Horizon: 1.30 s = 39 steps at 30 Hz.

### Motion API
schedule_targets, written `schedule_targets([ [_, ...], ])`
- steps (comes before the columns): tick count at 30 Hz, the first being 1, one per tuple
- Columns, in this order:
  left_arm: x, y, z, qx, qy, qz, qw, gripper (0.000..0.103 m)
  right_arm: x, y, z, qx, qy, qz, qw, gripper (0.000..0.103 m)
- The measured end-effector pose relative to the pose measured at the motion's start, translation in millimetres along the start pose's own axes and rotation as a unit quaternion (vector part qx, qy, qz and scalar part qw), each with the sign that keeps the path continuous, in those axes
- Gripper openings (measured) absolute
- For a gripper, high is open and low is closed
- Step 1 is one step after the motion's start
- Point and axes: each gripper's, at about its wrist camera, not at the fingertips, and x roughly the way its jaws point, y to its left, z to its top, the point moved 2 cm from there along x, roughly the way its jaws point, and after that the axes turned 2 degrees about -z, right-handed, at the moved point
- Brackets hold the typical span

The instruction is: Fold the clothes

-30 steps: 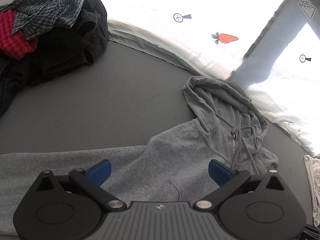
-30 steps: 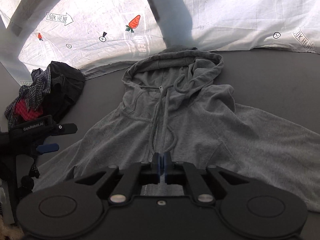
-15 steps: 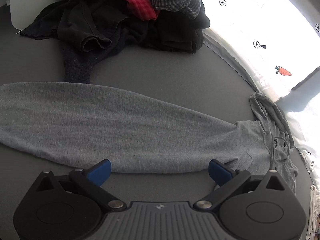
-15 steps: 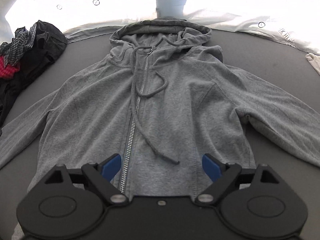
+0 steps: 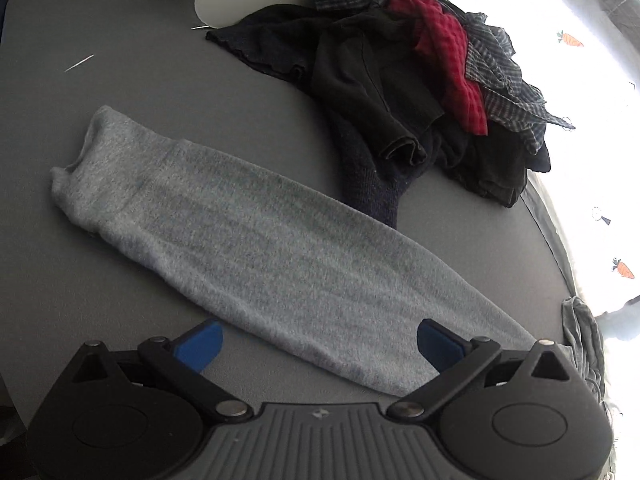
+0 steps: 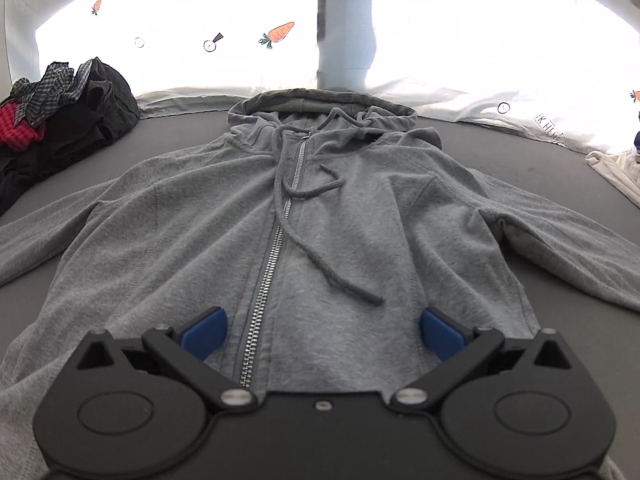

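Lying flat: soft grey fleece hoodie (image 6: 340,216)

Strong backlight, blown-out white backdrop (image 6: 460,40), dim foreground, fisheye bending at edges, slightly soft detail.

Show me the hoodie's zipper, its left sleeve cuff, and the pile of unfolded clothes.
zipper (image 6: 269,264): right wrist view, midway down the metal teeth.
sleeve cuff (image 5: 86,176): left wrist view, the sleeve's open end.
clothes pile (image 5: 456,64): left wrist view, red checked garment on top.
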Motion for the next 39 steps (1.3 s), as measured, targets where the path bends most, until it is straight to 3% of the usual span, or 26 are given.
schedule_targets([
  [6,-19,42,16,-0.009,-0.056,0.053,0.9970,0.102,2,2,1,0.003,-0.002,-0.004,1.000,0.103],
  [11,-27,70,32,-0.003,-0.109,0.121,0.9866,0.101,2,2,0,0.005,-0.004,-0.006,1.000,0.103],
  [13,-20,76,39,0.001,-0.111,0.141,0.9837,0.095,3,2,0,0.006,-0.004,-0.007,1.000,0.103],
  [17,-13,81,48,0.005,-0.122,0.146,0.9817,0.082,3,3,1,0.008,-0.003,-0.009,1.000,0.103],
  [19,-11,77,50,0.012,-0.127,0.158,0.9791,0.069,4,3,1,0.009,-0.003,-0.010,1.000,0.103],
  [20,-11,76,51,0.011,-0.130,0.158,0.9788,0.055,4,3,1,0.010,-0.003,-0.010,1.000,0.103],
  [22,-11,74,52,0.001,-0.131,0.133,0.9824,0.031,5,2,2,0.010,-0.003,-0.010,1.000,0.103],
  [23,-11,72,52,-0.004,-0.131,0.112,0.9851,0.014,5,2,2,0.011,-0.003,-0.010,1.000,0.103],
  [25,-14,64,51,-0.006,-0.138,0.078,0.9873,0.014,5,2,2,0.011,-0.002,-0.010,1.000,0.103],
  [29,-23,10,49,0.078,-0.145,0.016,0.9862,0.014,6,2,2,0.013,-0.002,-0.008,1.000,0.103],
  [32,-24,-48,35,0.179,-0.125,-0.062,0.9740,0.015,6,2,2,0.013,-0.002,-0.007,1.000,0.103],
  [34,-17,-86,13,0.244,-0.078,-0.120,0.9592,0.021,6,2,2,0.014,-0.002,-0.007,1.000,0.103],
  [36,-12,-111,-8,0.274,-0.042,-0.168,0.9460,0.047,6,2,2,0.013,-0.001,-0.008,1.000,0.103],
  [39,-11,-127,-28,0.291,-0.019,-0.200,0.9356,0.067,8,3,5,0.017,0.004,-0.011,1.000,0.103],
])
